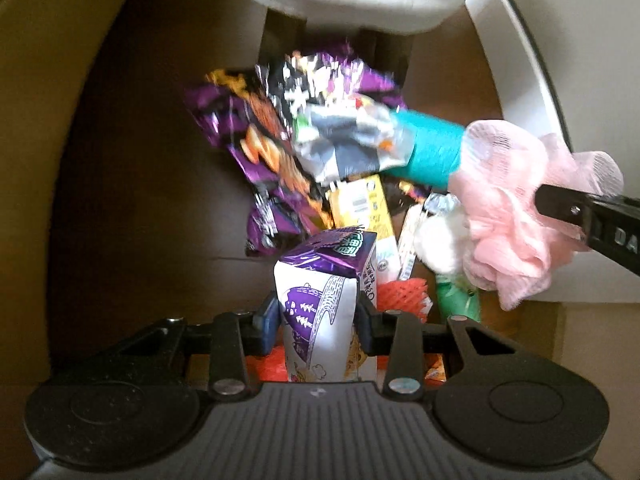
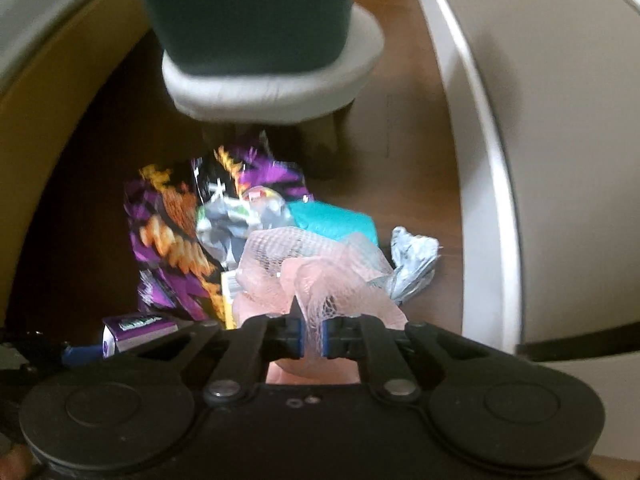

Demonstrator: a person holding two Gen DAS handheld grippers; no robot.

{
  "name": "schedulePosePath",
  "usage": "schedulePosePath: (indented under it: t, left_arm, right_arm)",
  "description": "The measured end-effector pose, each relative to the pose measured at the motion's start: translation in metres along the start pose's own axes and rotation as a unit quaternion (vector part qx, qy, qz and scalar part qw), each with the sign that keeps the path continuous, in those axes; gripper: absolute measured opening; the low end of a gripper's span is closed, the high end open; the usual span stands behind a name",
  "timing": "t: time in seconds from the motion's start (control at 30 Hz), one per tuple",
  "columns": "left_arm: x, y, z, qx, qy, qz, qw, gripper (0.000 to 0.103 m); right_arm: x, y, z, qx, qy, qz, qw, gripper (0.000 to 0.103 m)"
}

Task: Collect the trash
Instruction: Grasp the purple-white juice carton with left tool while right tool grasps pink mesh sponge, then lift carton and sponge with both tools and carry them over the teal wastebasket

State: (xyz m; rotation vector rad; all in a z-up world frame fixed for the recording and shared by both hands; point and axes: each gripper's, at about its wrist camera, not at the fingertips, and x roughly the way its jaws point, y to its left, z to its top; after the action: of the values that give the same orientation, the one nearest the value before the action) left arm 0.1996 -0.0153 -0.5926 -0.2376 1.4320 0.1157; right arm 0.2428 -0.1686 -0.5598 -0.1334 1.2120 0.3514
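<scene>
Trash: purple carton (image 1: 320, 280) pinched in left tongs (image 1: 316, 316), pink mesh (image 2: 316, 280) clamped in right tongs (image 2: 313, 338).

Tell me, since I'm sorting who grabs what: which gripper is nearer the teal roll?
Right. The right gripper, shut on the pink mesh, sits beside the teal roll; the left gripper, holding the purple carton, is farther back.

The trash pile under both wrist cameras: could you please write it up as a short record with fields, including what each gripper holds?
left gripper: shut on white and purple carton
right gripper: shut on pink mesh pouf
still on floor: purple snack bag, crumpled silver wrapper, teal roll, orange foam net
surface: brown wood floor
nearby: padded white stool beyond the pile
image quality: motion blur in both views
</scene>
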Motion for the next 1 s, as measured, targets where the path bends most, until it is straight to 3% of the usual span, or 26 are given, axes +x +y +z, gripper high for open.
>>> schedulePosePath:
  t: [0.5, 1.0]
  left_arm:
    - [-0.174, -0.012, 0.077, -0.003, -0.07, 0.001, 0.9975, 0.038]
    - [-0.32, -0.014, 0.153, -0.003, -0.163, 0.015, 0.9866, 0.038]
  right_arm:
    - [-0.159, 0.004, 0.087, 0.028, -0.081, 0.02, 0.996, 0.006]
    - [-0.266, 0.005, 0.176, 0.0, -0.169, 0.024, 0.985, 0.006]
